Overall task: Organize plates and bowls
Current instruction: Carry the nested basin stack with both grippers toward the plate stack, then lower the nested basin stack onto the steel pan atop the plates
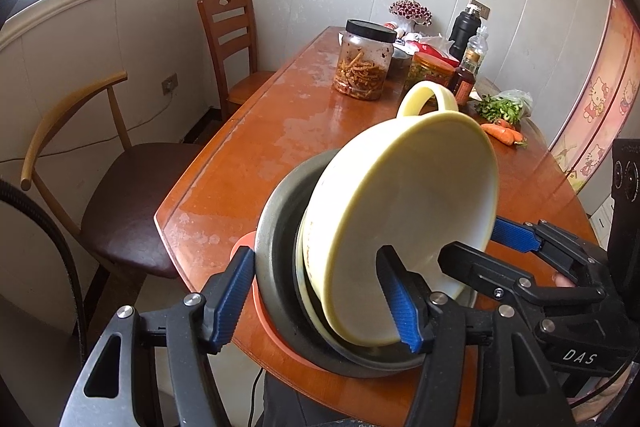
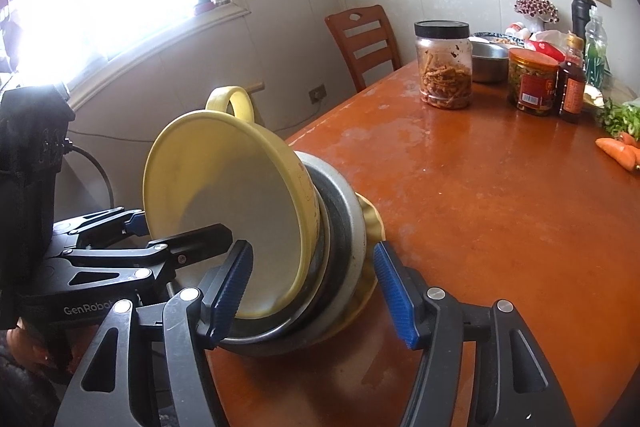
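Both grippers, left gripper [image 1: 320,301] and right gripper [image 2: 316,293], straddle the tilted stack at the table [image 1: 224,187] edge, fingers spread, pads seemingly not pressing. Yellow bowl [image 1: 400,219] nests inside the grey metal bowl [image 1: 280,251]; stacking looks mostly done, though levelling it remains.

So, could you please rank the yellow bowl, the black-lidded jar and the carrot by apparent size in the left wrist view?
1. Yellow bowl, largest, though nearest the camera.
2. Black-lidded jar.
3. Carrot, smallest; it lies at a similar distance to the jar.

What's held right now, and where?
Tilted stack of dishes: left gripper and right gripper each straddle its lower edge, one finger inside the yellow bowl, one behind. Pressure cannot be told.
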The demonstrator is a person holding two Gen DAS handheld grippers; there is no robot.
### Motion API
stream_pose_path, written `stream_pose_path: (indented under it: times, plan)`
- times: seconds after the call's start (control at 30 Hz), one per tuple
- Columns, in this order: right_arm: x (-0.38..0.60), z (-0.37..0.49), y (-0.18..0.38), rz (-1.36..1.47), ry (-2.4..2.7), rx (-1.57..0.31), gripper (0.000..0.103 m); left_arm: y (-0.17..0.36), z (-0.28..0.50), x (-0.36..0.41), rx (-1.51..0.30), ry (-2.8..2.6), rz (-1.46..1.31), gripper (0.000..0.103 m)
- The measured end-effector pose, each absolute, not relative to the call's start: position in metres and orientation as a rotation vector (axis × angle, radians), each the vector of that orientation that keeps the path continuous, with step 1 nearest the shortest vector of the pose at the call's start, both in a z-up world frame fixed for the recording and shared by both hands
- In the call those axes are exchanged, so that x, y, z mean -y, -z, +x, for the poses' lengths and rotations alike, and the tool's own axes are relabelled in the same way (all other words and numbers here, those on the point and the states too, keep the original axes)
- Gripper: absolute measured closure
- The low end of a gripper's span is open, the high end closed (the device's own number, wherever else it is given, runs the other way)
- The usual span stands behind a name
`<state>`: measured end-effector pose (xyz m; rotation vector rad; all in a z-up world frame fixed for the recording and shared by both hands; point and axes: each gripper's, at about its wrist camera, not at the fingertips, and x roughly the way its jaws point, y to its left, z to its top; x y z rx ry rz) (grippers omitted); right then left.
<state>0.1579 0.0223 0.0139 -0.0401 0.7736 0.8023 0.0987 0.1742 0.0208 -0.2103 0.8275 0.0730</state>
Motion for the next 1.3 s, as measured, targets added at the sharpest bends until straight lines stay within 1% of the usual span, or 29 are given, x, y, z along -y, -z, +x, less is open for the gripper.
stream_pose_path:
  times: [0.27,0.53,0.7,0.8,0.93,1.1,1.3]
  plan:
    - [-0.017,0.152,-0.02,-0.033,-0.809,-0.759,0.036,-0.032,0.09,-0.175,-0.791,-0.083,-0.21,0.035]
    - [-0.012,0.147,-0.024,-0.031,-0.809,-0.748,0.035,-0.041,0.077,-0.177,-0.768,-0.103,-0.214,0.034]
    - [-0.006,0.142,-0.027,-0.029,-0.81,-0.742,0.034,-0.049,0.056,-0.182,-0.746,-0.119,-0.214,0.033]
    - [-0.003,0.138,-0.026,-0.029,-0.814,-0.744,0.031,-0.049,0.044,-0.192,-0.735,-0.14,-0.219,0.033]
    - [0.003,0.129,-0.018,-0.056,-0.822,-0.759,0.03,-0.032,0.035,-0.216,-0.778,-0.203,-0.227,0.032]
    - [0.004,0.12,-0.002,-0.094,-0.825,-0.803,0.03,-0.006,0.044,-0.248,-0.835,-0.235,-0.314,0.032]
    - [-0.005,0.11,0.01,-0.123,-0.852,-0.83,0.03,0.01,0.067,-0.267,-0.888,-0.124,-0.427,0.032]
